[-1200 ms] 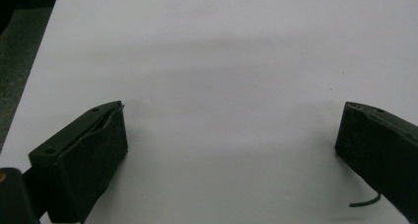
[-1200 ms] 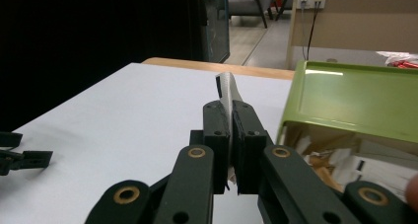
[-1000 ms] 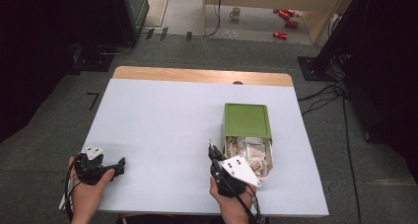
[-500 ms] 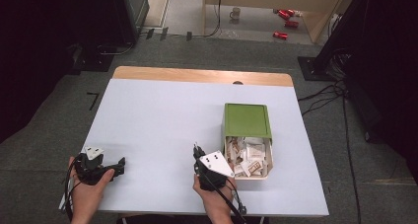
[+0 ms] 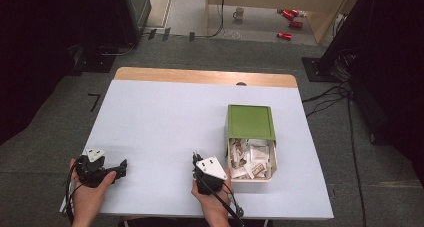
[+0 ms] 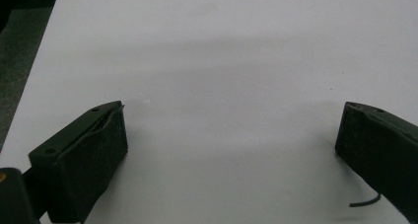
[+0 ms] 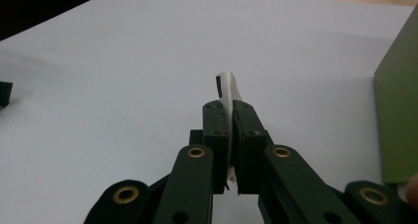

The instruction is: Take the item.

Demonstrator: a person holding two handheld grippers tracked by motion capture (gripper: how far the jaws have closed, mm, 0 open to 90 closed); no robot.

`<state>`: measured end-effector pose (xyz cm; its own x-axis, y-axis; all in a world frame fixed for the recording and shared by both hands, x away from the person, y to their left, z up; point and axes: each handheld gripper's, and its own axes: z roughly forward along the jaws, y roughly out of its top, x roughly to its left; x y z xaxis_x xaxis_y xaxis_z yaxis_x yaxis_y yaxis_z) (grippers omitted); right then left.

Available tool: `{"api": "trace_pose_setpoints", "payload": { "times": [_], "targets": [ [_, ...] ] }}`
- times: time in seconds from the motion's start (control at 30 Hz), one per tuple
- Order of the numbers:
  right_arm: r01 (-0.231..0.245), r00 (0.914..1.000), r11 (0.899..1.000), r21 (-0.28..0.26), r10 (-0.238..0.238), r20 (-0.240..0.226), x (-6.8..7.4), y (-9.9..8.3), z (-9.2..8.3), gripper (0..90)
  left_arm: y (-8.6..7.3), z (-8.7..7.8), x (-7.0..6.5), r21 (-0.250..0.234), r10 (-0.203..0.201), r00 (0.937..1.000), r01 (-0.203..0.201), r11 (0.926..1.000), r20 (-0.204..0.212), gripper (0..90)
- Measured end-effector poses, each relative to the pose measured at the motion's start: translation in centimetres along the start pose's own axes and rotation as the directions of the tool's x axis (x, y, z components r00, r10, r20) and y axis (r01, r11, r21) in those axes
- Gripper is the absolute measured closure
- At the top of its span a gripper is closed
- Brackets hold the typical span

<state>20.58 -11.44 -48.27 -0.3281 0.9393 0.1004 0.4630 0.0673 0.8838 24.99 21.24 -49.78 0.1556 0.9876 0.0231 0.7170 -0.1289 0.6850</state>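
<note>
A green box with its lid slid back stands on the white table, and several white packets lie in its open near half. My right gripper sits just left of the box, low over the table. Its jaws are shut on a thin white packet that sticks out past the tips of my right gripper. The green box wall is close on the right in the right gripper view. My left gripper rests near the table's front left corner, and my left gripper stands wide open over bare table.
A wooden strip runs along the table's far edge. Beyond it on the floor are a mug, red cans and cables. Dark equipment stands at both sides.
My right gripper has moved left and down, away from the open box toward the table, with the white packet in it. The left gripper has stayed in place.
</note>
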Motion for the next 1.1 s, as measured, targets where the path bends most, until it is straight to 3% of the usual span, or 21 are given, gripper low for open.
{"api": "trace_pose_setpoints", "payload": {
  "times": [0.27, 0.43, 0.73, 1.1],
  "targets": [
    [0.009, 0.9991, 1.000, 0.005, -0.009, -0.041, 0.1, -0.6, 0.3, 82.4, 0.0, 0.0, 0.0, 0.000, 0.000, 1.0000, 0.000, 1.0000, 0.000, 0.0],
    [0.001, 0.9960, 1.000, -0.008, -0.002, -0.089, 0.2, -0.7, 0.2, 69.9, 0.0, 0.0, 0.0, 0.000, 0.000, 1.0000, 0.000, 1.0000, 0.000, 0.0],
    [-0.005, 0.9948, 1.000, -0.023, 0.003, -0.101, 0.4, -0.4, -0.3, 53.4, 0.0, 0.0, 0.0, 0.000, 0.000, 1.0000, 0.000, 1.0000, 0.000, 0.0],
    [-0.006, 0.9923, 0.998, -0.056, 0.000, -0.123, 0.4, 0.4, -1.5, 49.3, 0.0, 0.0, 0.0, 0.000, 0.000, 1.0000, 0.000, 1.0000, 0.000, 0.0]
  ]
}}
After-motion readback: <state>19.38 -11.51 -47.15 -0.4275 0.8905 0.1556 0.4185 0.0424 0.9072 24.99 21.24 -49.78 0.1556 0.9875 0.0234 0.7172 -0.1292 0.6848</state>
